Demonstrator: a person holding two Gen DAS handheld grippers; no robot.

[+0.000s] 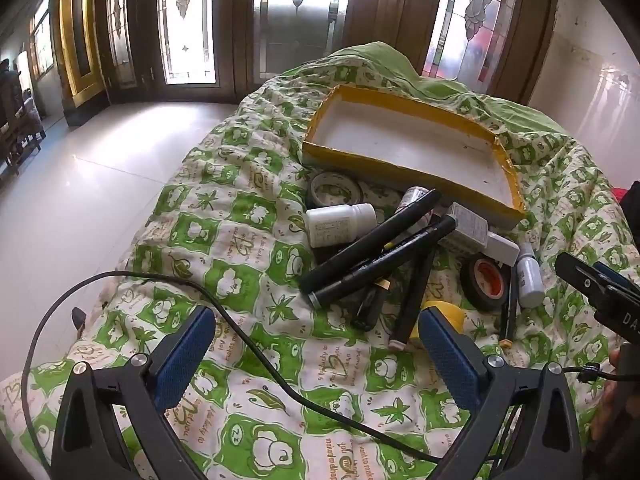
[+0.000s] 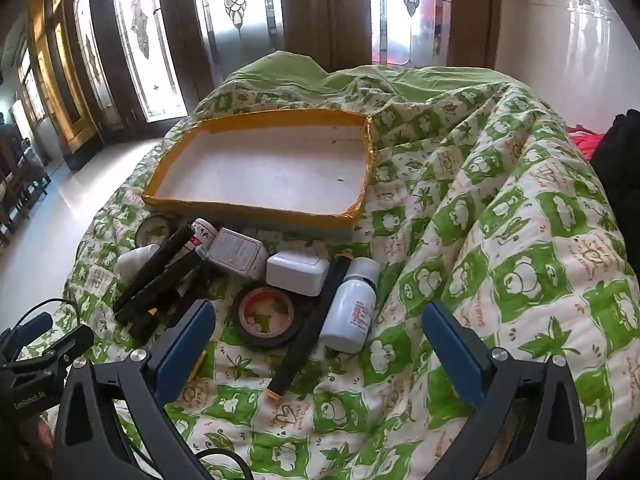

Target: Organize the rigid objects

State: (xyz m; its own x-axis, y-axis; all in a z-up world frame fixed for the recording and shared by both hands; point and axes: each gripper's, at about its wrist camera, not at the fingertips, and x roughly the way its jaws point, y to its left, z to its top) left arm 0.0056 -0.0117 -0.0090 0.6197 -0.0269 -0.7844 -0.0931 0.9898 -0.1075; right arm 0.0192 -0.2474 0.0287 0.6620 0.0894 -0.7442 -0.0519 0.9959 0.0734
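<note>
Two claws are hovering spread wide, gripping nothing: left claw [image 1: 316,330], right claw [image 2: 316,326]. Between them, markers [image 1: 372,236], bottles [image 2: 350,312] and tape rolls [image 2: 266,318] are lying heaped on the quilt [image 2: 500,240], touching the empty yellow-rimmed tray [image 2: 256,206].

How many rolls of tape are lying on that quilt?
2 clearly: a black roll by the white bottle, and a patterned roll at the tray's front corner. More may be hidden.

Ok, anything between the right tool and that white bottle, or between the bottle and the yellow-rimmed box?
Nothing visible blocks the open right tool from the white bottle; a black stick lies close along its left side. Toward the empty box, only low items sit nearby, such as the white adapter.
</note>
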